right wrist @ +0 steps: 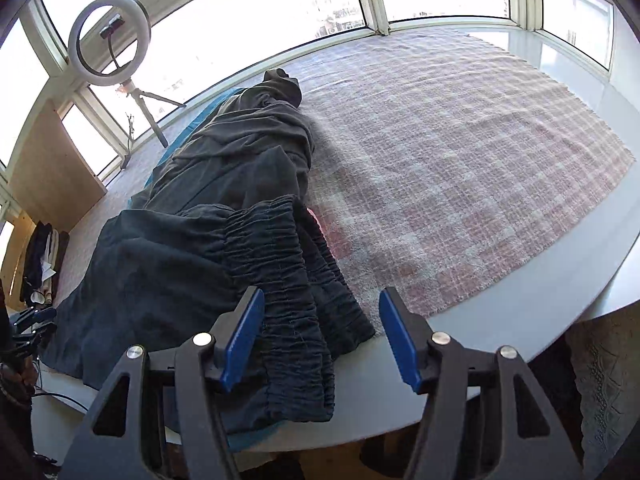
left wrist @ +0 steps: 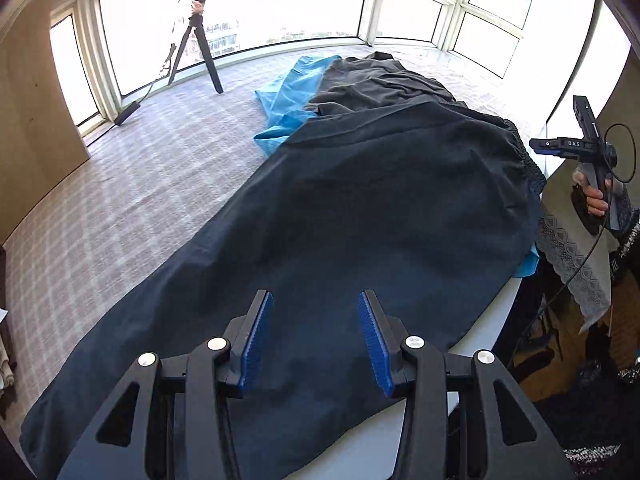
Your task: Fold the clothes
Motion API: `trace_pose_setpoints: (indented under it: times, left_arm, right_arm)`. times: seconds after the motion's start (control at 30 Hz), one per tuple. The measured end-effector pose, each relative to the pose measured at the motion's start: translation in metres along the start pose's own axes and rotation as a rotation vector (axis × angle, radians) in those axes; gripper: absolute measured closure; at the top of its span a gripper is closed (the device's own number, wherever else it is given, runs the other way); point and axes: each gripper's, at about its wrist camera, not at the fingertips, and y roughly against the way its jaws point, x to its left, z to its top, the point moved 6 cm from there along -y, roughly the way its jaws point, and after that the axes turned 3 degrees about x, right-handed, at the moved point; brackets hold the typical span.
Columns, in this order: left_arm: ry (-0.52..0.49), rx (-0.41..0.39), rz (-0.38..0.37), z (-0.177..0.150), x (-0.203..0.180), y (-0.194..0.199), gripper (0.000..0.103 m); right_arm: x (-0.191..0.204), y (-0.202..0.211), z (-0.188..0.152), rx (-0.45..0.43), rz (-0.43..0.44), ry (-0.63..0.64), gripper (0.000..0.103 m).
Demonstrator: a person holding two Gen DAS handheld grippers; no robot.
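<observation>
Overhead, ring light (right wrist: 109,40), windows (bright), plaid cloth (right wrist: 460,168), white table (right wrist: 540,300)

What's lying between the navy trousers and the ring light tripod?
A grey garment and blue cloth lie beyond the navy trousers, then bare checked blanket up to the tripod, per the left wrist view.

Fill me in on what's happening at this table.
A person is folding clothes with a hand-held gripper in each hand. Dark trousers lie spread on the checked cloth, over a grey garment and a blue one. The left hand-held gripper and right hand-held gripper are both open, holding nothing.
</observation>
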Motion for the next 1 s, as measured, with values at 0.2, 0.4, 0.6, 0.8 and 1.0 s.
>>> trace_pose_setpoints:
  times: [0.2, 0.4, 0.6, 0.8, 1.0]
  left_arm:
    - [0.024, 0.106, 0.008, 0.017, -0.017, -0.037, 0.06]
    - [0.057, 0.187, 0.042, 0.01, -0.019, -0.054, 0.06]
    - [0.02, 0.232, 0.058, 0.012, -0.038, -0.064, 0.06]
    - [-0.006, 0.212, 0.057, 0.025, -0.05, -0.063, 0.06]
    - [0.055, 0.174, 0.053, 0.023, -0.038, -0.055, 0.06]
  right_arm:
    - [0.015, -0.055, 0.01, 0.022, 0.03, 0.212, 0.04]
    - [0.009, -0.077, 0.022, 0.066, 0.365, 0.177, 0.031]
    - [0.01, -0.08, 0.016, 0.077, 0.465, 0.178, 0.038]
    - [0.021, -0.04, 0.02, -0.026, 0.405, 0.198, 0.088]
    - [0.024, -0.017, 0.043, -0.077, 0.292, 0.252, 0.093]
